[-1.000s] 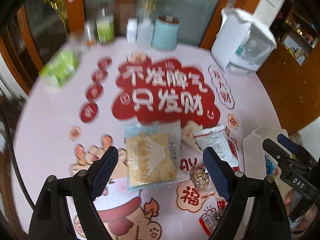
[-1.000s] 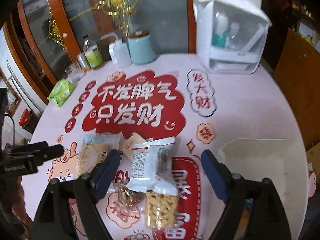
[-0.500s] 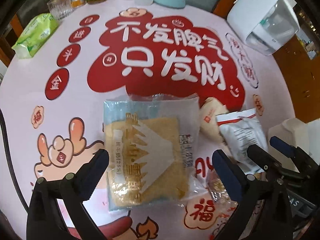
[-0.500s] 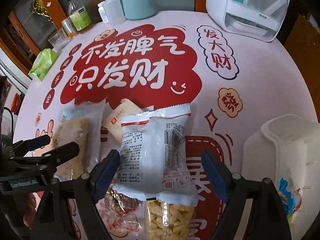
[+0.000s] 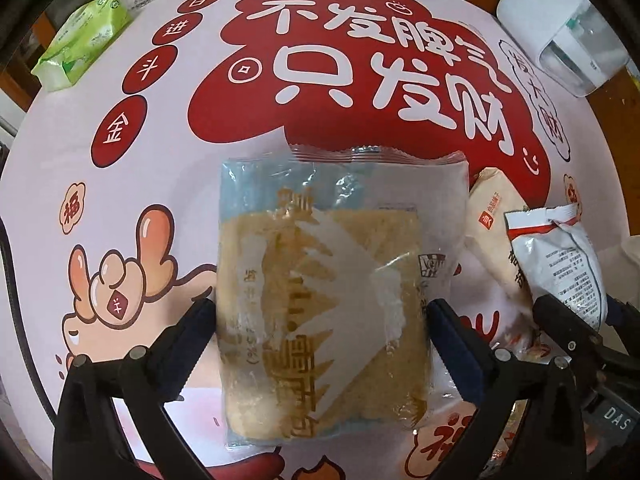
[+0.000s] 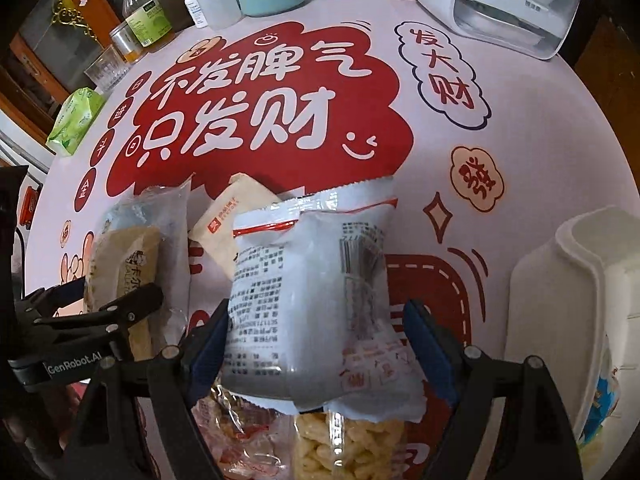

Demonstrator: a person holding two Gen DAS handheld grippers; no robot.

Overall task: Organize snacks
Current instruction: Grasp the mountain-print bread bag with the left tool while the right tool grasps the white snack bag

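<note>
1. Left gripper [image 5: 320, 336]: jaws spread wide, straddling the cake pack [image 5: 324, 292], which lies flat on the worktop [image 5: 168, 168]; its edges just beside both pads.
2. Right gripper [image 6: 316, 344]: released, jaws either side of the white pouch [image 6: 312, 304]; left pad touching it.
3. Beyond the pouch, left: tan packet [image 6: 228, 228].
4. Right of the right gripper: white bin [image 6: 560, 300].

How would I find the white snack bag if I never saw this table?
Start at the big red cloud with white writing on the round table. Just below it lies the white crinkly plastic snack bag, between open jaws, the only one covered in tiny black print.
</note>
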